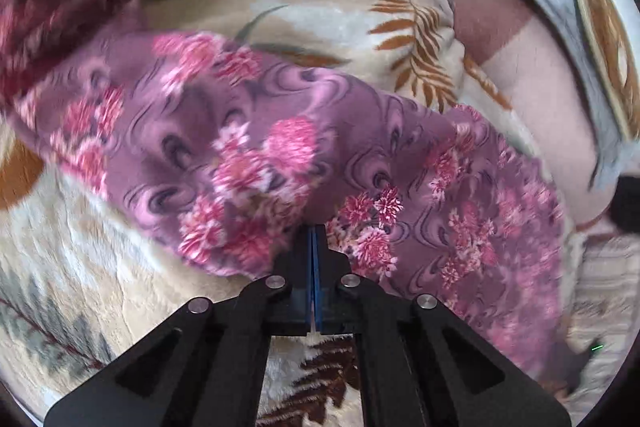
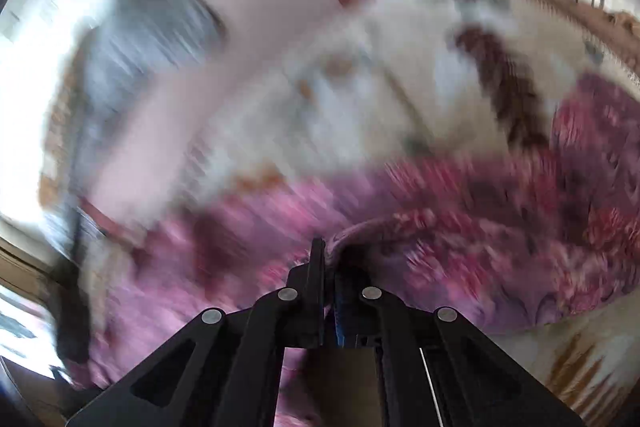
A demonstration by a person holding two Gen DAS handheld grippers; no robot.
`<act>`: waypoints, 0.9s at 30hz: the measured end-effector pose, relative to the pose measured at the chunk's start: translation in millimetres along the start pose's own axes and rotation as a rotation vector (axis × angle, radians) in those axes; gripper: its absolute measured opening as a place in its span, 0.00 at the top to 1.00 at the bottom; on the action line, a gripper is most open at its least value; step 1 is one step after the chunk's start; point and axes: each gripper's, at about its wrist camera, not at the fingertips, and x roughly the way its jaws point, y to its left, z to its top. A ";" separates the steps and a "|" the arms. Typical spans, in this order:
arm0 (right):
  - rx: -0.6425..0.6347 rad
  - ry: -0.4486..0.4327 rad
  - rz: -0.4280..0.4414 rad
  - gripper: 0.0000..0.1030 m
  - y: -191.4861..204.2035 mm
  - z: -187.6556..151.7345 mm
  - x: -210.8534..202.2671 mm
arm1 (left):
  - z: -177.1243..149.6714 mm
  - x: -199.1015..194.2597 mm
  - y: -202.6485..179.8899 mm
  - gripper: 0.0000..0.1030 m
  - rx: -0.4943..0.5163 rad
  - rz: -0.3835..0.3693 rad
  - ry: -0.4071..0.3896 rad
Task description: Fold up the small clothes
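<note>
A: What does the left gripper (image 1: 315, 231) do?

B: Its two fingers are pressed together, with only a thin blue line of the pads between them. The edge of the purple cloth (image 1: 256, 143) with pink flowers goes into the tips, so it is clamped on the cloth.

A: And where is the cloth in this view?

B: It spreads from the fingertips up to the left and down to the right, over the blanket (image 1: 80, 239), a cream plush one with brown and grey leaves. The part near the tips looks lifted, but I cannot tell how much of the rest lies flat. Behind it, at the upper right, there is a pale pink pillow (image 1: 532, 99).

A: The right gripper (image 2: 326, 247)?

B: Also together. A rolled hem of the same cloth (image 2: 500, 255) sits between its fingertips, just beside the left finger, and bends away to the right. So it is pinched on the cloth too.

A: Is this view clear?

B: No, it is very blurred. I see the cloth filling the lower part, on both sides of the fingers, the blanket (image 2: 360, 99) above it, and the pillow (image 2: 208, 79) as a pale pink band at the upper left. Smaller details there I cannot read.
</note>
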 end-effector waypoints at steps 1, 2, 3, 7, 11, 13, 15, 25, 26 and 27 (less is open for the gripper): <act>-0.017 -0.034 0.030 0.96 0.8 -5.5 -6.2 | -2.8 -5.6 -0.2 0.99 0.018 -0.010 -0.006; -0.028 -0.062 0.046 0.91 1.5 -10.3 -13.3 | -7.6 -12.3 -2.0 0.99 0.051 -0.027 -0.011; -0.035 -0.086 0.057 0.89 2.0 -17.2 -23.3 | -17.1 -21.8 -4.8 0.98 0.094 -0.056 -0.012; -0.054 -0.084 0.203 0.71 -4.2 -51.2 -50.6 | -57.4 -35.1 -14.0 0.77 0.189 -0.197 0.030; -0.071 0.001 0.260 0.67 -9.0 -90.2 -52.4 | -72.2 -5.6 -33.5 0.55 0.241 -0.126 0.072; -0.086 0.032 0.250 0.67 -10.0 -108.0 -49.9 | -65.8 10.1 -35.6 0.56 0.186 -0.121 0.090; -0.100 0.062 0.245 0.67 -10.5 -125.0 -47.4 | -53.2 11.0 -36.6 0.56 0.126 -0.178 0.063; -0.313 0.047 0.149 0.92 12.6 -144.6 -49.8 | -6.0 -3.3 -68.2 1.00 0.309 0.217 -0.155; -0.333 0.043 0.111 0.99 15.1 -143.2 -48.4 | -4.8 -0.1 -70.0 1.00 0.349 0.369 -0.196; -0.327 0.042 0.091 0.99 14.7 -141.3 -48.1 | -4.5 6.0 -68.1 1.00 0.392 0.506 -0.203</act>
